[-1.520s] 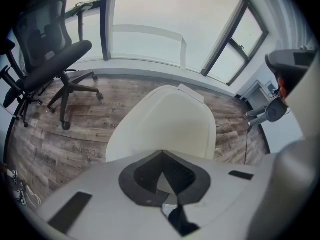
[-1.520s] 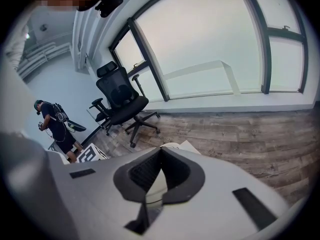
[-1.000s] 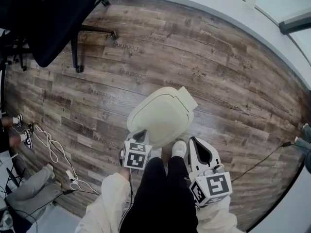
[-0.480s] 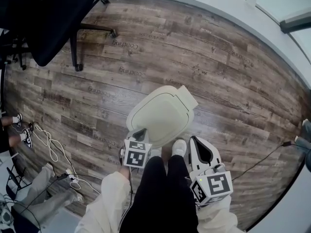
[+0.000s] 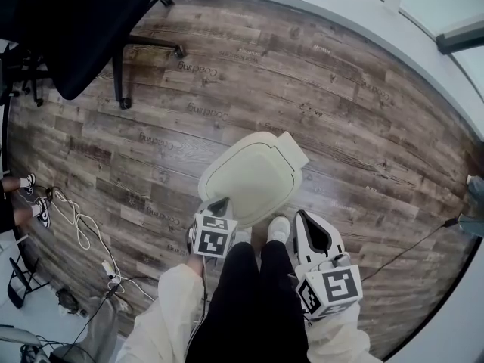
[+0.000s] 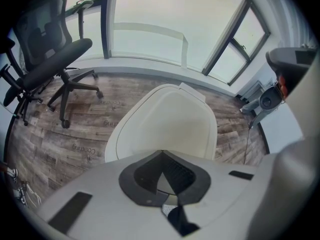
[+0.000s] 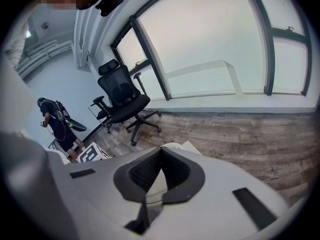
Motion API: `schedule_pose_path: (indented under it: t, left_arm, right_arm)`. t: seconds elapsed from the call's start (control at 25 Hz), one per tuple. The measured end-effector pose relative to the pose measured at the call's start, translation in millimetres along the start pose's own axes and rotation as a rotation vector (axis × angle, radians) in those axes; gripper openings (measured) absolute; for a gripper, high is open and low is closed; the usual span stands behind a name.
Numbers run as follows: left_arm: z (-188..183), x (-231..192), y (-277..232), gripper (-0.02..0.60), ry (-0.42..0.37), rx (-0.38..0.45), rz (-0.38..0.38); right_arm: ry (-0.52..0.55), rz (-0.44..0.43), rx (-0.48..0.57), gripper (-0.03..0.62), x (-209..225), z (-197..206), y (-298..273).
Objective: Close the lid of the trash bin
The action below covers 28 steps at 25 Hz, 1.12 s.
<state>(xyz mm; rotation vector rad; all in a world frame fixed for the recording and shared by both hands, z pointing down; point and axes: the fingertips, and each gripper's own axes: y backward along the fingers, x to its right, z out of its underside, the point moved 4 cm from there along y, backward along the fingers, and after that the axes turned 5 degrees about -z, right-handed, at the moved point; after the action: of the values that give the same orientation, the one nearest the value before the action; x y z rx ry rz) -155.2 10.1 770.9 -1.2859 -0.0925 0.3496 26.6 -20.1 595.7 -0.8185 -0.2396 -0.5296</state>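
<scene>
two grippers are held low in front of the person's legs, both clenched on nothing. the left gripper [image 6: 162, 154] shows its dark pads meeting in a point in its own view, with only a sliver of pale lid visible behind them. the right gripper [image 7: 160, 150] is pressed together the same way.

from the head view the left gripper's tip sits at the near rim of the trash bin [image 5: 253, 176]; whether it touches cannot be told. the right gripper is apart from the bin, beside the person's white shoe [image 5: 278, 230].

the bin stands on the wood floor [image 5: 340, 127], its cream lid [image 6: 165, 121] lying flat on the body. the left gripper view has the lid filling the space just past the jaws, while the right gripper view catches only a small corner of it.

a black office chair [image 5: 68, 29] stands well apart, white cables [image 5: 76, 229] trail on the floor, and only the right gripper view shows a distant person [image 7: 60, 121] by the wall.
</scene>
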Motion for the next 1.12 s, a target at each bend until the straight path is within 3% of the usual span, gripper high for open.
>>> schedule_pose_path:
  t: [0.24,0.44,0.68,1.12]
  left_arm:
    - [-16,2,17,0.006,-0.008,0.073,-0.014]
    - [-35,9,65,0.006,-0.009,0.135,-0.027]
    - [-70,18,145,0.006,-0.004,0.246,-0.060]
    - [-135,44,350,0.006,0.002,0.583,-0.103]
  right_arm:
    - [0.021,0.000,0.018,0.023,-5,-8,14]
    - [0.044,-0.003,0.044,0.023,-19,-31,40]
    - [0.083,-0.001,0.106,0.023,-38,-73,80]
    - [0.164,0.017,0.229,0.023,-90,-170,175]
